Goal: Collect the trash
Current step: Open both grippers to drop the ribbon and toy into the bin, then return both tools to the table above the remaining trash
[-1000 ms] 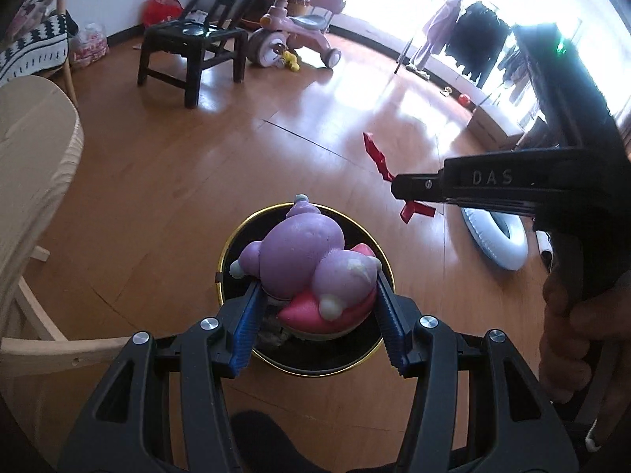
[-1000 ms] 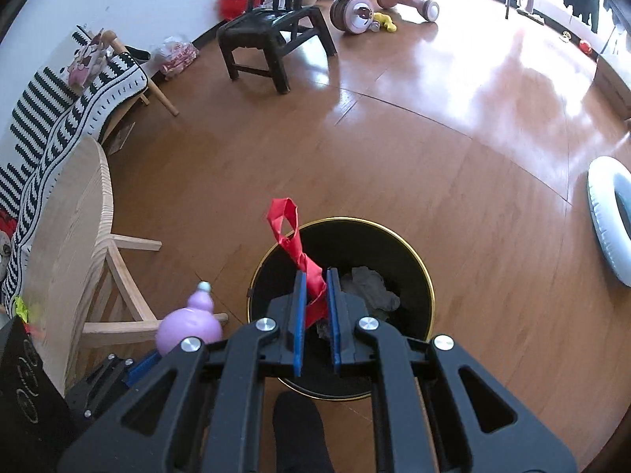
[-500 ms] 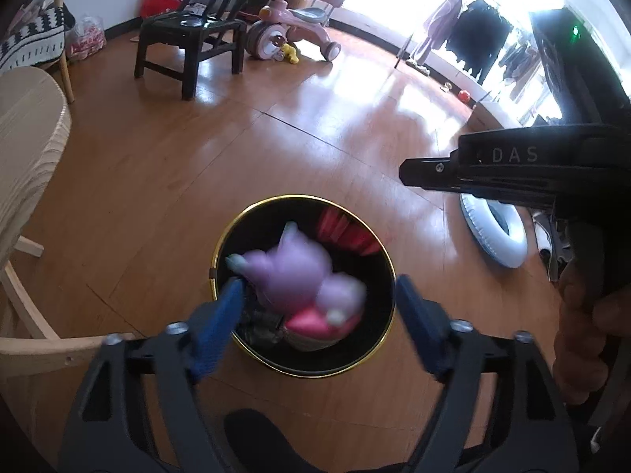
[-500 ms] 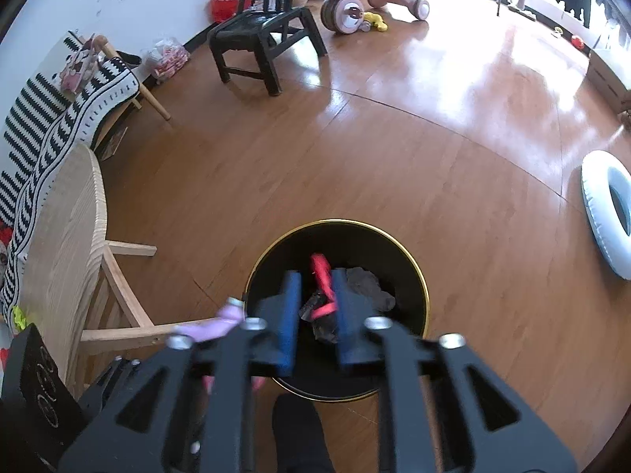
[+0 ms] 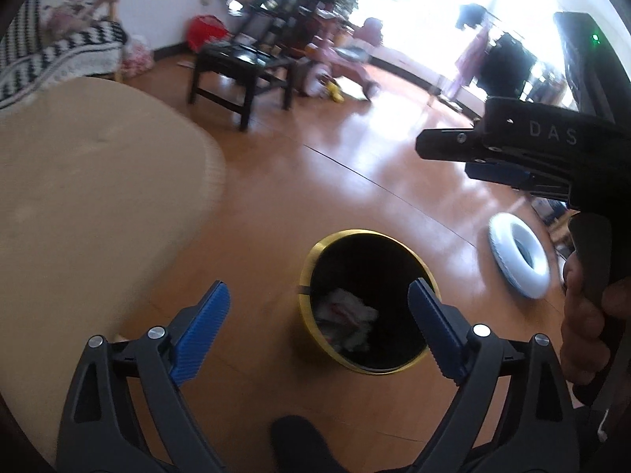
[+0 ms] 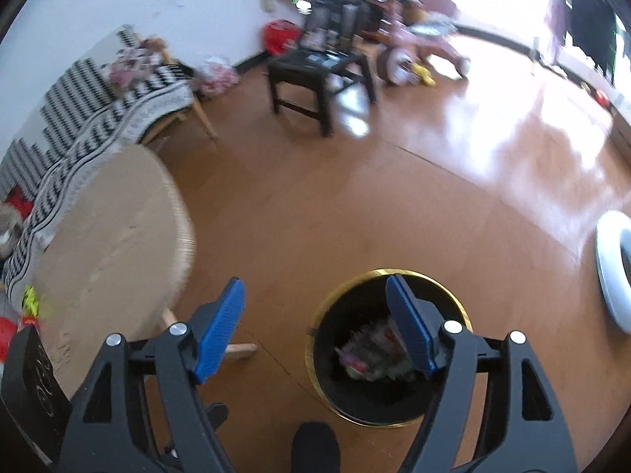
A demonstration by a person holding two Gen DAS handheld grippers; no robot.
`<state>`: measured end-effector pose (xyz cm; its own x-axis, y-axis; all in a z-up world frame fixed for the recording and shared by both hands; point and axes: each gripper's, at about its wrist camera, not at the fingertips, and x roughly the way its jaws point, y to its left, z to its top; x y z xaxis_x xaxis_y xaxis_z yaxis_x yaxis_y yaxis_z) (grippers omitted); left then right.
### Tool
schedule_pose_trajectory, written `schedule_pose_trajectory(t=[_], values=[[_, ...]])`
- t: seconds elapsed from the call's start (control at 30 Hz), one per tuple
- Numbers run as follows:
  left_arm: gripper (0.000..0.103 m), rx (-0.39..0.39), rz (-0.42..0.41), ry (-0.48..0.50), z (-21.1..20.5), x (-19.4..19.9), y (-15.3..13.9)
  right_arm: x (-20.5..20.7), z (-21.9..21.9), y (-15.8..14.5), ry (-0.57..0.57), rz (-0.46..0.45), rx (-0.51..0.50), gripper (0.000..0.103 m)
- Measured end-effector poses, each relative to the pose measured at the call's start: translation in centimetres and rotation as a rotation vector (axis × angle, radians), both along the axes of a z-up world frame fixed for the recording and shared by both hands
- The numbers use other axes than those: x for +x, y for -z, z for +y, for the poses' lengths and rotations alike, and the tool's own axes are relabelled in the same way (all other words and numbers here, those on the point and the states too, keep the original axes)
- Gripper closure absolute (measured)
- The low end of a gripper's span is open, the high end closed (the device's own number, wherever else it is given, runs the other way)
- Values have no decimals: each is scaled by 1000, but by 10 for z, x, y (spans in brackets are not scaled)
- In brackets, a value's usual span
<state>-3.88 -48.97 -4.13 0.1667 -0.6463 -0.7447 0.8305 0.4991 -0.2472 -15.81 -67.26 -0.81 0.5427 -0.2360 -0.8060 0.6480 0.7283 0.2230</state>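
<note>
A black trash bin with a gold rim [image 5: 305, 276] [image 6: 327, 307] stands on the wooden floor with crumpled trash [image 5: 347, 317] [image 6: 370, 351] inside. My left gripper [image 5: 317, 309] is open and empty above the bin's left side. My right gripper [image 6: 315, 307] is open and empty, with its right finger over the bin; it also shows from the side in the left wrist view [image 5: 485, 153], high on the right. The purple toy and the red strip are not clearly seen; blurred pink and red bits lie in the bin.
A round light wooden table [image 5: 79, 197] [image 6: 106, 244] is close on the left. A black chair [image 5: 240, 71] [image 6: 315, 75], a pink ride-on toy [image 6: 418, 43] and a white swim ring [image 5: 516, 260] [image 6: 611, 272] stand around on the floor.
Both grippers opened; the purple toy and the red strip fell into the bin. Both grippers then rose and swung left, so the bin now sits to the right and the table fills the left.
</note>
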Motion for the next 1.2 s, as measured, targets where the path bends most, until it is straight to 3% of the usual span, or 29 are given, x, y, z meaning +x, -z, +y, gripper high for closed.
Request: schedule_pose_trajectory(t=[0.2, 0.3, 0.53, 0.8, 1.03, 1.2], values=[[11, -13, -70, -178, 83, 48, -39, 66, 69, -27, -167, -78, -42, 25], [11, -8, -109, -297, 143, 73, -54, 106, 112, -37, -266, -113, -28, 25], [11, 19, -148, -534, 273, 117, -67, 192, 214, -48, -476, -151, 29, 25], [11, 72, -161, -776, 410, 148, -63, 258, 349, -49, -726, -151, 41, 25], [11, 112, -133, -874, 477, 173, -45, 299, 444, -27, -908, -104, 6, 25], [11, 147, -133, -874, 494, 198, -27, 325, 494, -3, -999, -55, -44, 25]])
